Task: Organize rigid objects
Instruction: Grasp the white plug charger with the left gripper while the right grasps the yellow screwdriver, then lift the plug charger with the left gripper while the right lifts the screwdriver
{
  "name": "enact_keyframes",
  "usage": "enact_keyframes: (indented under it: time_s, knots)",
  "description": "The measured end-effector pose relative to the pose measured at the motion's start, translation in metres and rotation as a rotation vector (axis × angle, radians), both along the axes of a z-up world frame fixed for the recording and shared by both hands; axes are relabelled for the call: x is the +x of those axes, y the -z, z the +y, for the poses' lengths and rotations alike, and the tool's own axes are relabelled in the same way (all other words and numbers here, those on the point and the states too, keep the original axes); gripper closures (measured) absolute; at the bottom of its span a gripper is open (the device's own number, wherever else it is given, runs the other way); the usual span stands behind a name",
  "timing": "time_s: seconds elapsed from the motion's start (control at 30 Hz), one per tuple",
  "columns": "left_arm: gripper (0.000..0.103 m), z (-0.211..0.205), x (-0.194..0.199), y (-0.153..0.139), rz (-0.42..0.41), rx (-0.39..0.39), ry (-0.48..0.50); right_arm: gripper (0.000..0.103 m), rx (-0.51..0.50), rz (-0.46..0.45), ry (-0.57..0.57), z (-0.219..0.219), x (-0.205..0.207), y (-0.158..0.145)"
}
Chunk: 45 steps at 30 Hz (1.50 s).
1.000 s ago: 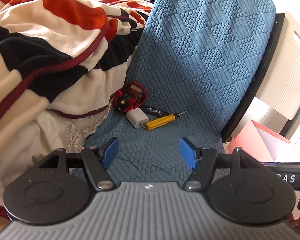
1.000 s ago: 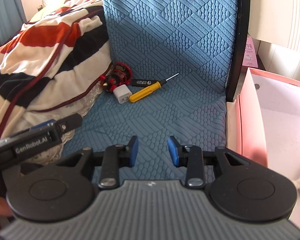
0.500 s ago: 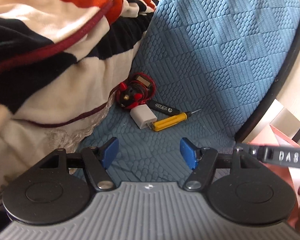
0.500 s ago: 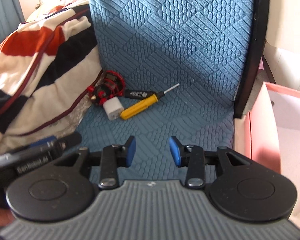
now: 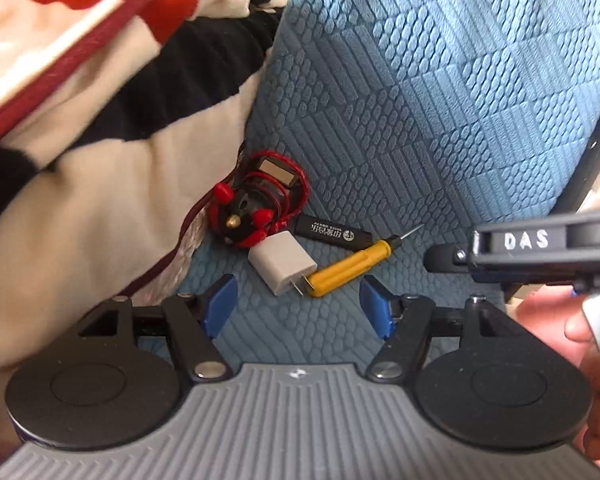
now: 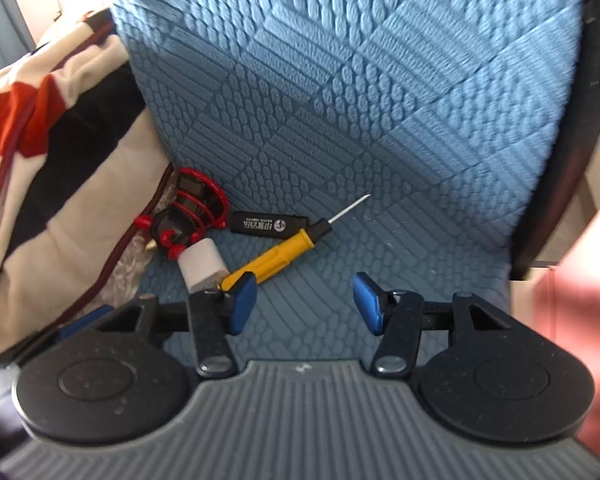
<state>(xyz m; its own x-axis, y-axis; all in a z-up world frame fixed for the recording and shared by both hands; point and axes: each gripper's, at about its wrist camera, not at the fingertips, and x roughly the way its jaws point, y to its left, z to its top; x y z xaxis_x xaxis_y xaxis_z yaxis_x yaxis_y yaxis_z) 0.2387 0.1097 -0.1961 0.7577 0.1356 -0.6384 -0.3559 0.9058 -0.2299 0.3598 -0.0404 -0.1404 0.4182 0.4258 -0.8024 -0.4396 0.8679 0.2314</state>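
I have both the left gripper (image 5: 298, 306) and right gripper (image 6: 305, 303) spread wide, empty. The white charger (image 5: 282, 263) touches the yellow screwdriver (image 5: 350, 267) just ahead; one careless pinch could drag both.

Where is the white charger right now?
The charger lies on the blue cushion, between the red-wired part and the yellow screwdriver, left of centre in both views.
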Motion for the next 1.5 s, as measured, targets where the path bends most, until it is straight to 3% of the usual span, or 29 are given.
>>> enact_keyframes:
  time_s: [0.13, 0.3, 0.47, 0.57, 0.63, 0.93, 1.1, 1.4, 1.5]
  knots:
    - [0.031, 0.011, 0.016, 0.013, 0.021, 0.013, -0.004, 0.047, 0.036, 0.070, 0.018, 0.014, 0.020, 0.017]
    - [0.031, 0.027, 0.024, 0.032, 0.047, -0.061, -0.046, 0.048, 0.053, 0.150, 0.087, 0.033, 0.037, 0.042]
    - [0.031, 0.030, 0.024, 0.037, 0.043, -0.063, -0.053, 0.048, 0.069, 0.220, 0.144, 0.043, 0.046, 0.066]
    - [0.032, 0.029, 0.027, 0.039, 0.045, -0.043, -0.084, 0.051, 0.119, 0.209, 0.135, 0.045, 0.046, 0.068]
    - [0.032, 0.031, 0.026, 0.038, 0.027, -0.065, -0.096, 0.064, 0.118, 0.205, 0.134, 0.045, 0.047, 0.069]
    - [0.032, 0.031, 0.046, 0.036, 0.039, -0.158, -0.110, 0.075, 0.136, 0.169, 0.150, 0.016, 0.040, 0.066]
    - [0.032, 0.029, 0.059, 0.040, 0.074, -0.153, -0.138, 0.080, 0.104, 0.128, 0.145, -0.003, 0.032, 0.062]
    - [0.034, 0.017, 0.090, 0.046, 0.140, -0.026, -0.145, 0.081, 0.056, 0.078, 0.097, -0.020, 0.010, 0.057]
    - [0.040, 0.017, 0.095, 0.047, 0.146, 0.010, -0.147, 0.081, 0.038, 0.053, 0.092, -0.026, 0.001, 0.053]
